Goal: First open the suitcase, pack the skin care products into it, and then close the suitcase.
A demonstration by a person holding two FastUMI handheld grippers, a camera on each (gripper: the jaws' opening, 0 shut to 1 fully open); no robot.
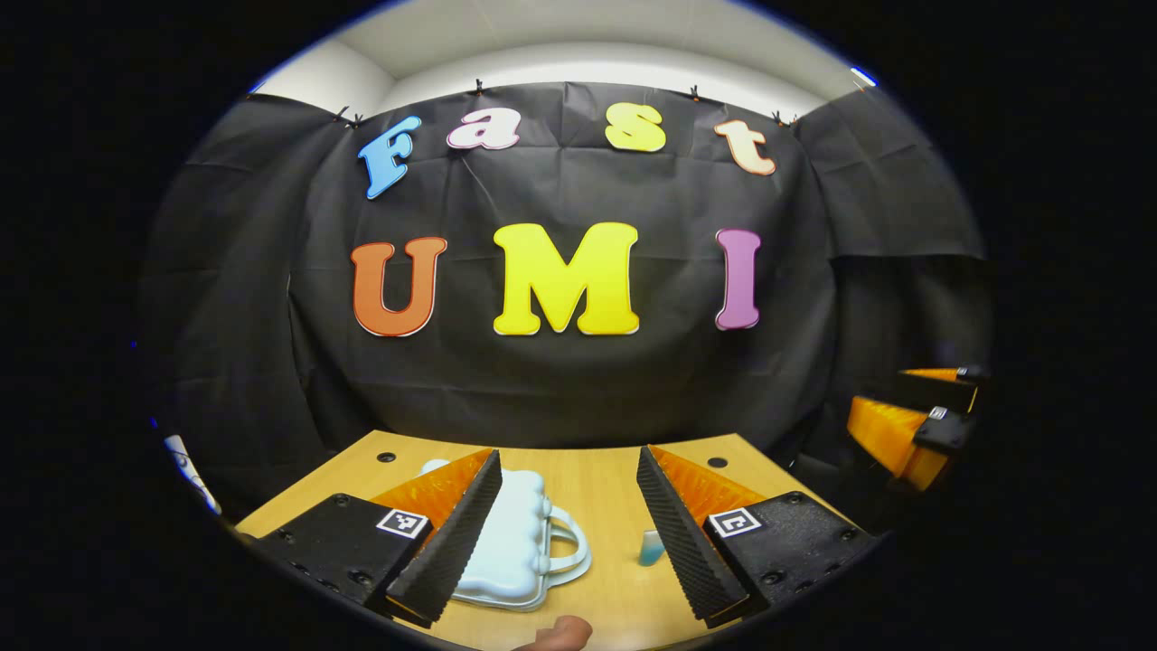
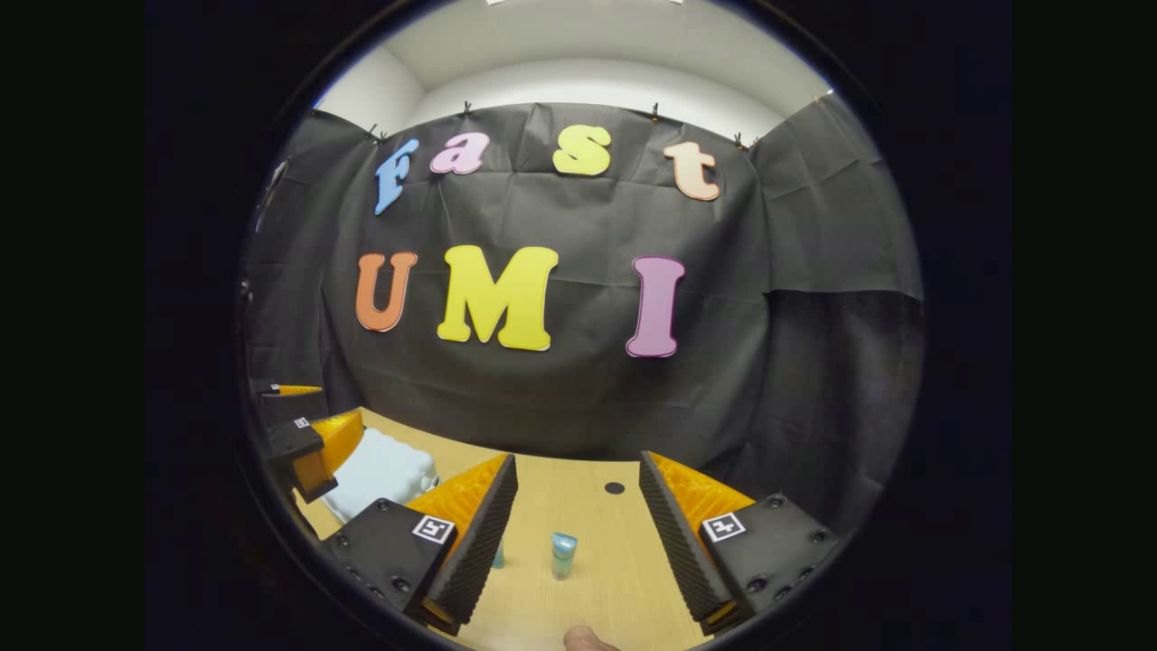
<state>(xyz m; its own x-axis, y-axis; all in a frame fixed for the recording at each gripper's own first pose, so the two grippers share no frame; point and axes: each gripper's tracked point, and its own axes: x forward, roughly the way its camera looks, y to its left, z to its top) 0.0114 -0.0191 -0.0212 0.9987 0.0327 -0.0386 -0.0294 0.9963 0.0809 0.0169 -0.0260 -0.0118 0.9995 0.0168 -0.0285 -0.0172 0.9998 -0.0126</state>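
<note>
Both grippers up over the desk [image 1: 597, 493], nothing grabbed.

L gripper [image 1: 568, 524]: fingers wide apart, empty. Looking fwd along it I see the suitcase [image 1: 515, 542] lying flat on the desk, lid down. It's a small pale blue-white hard shell w/ ribbed top. Handle [image 1: 569, 542] faces my right in the left gripper view; case's long axis runs roughly away from the camera. L finger overlaps the case's left part in view, can't tell if touching, looks above it. No brand or text readable on the shell.

Small light-blue bottle [image 1: 651, 547] stands just beside the right finger's inner edge in that view, upright, partly hidden by it. Apart from the suitcase, bare desk between them. Label too small to read.

R gripper [image 2: 578, 515]: fingers also wide apart, empty. Between them on the desk a blue tube-like skin care bottle [image 2: 563, 553] stands upright, cap up, long axis vertical. Second bluish item [image 2: 498, 554] peeks out by the left finger, mostly hidden, can't ID. No legible writing on either.

Right gripper view also has the L gripper at far left over the suitcase [image 2: 380, 470].

Only markings I can make out: square black/white fiducial tags [image 2: 724, 526] on the gripper bodies. Fingertip [image 2: 586, 640] of the holding hand at bottom edge.
</note>
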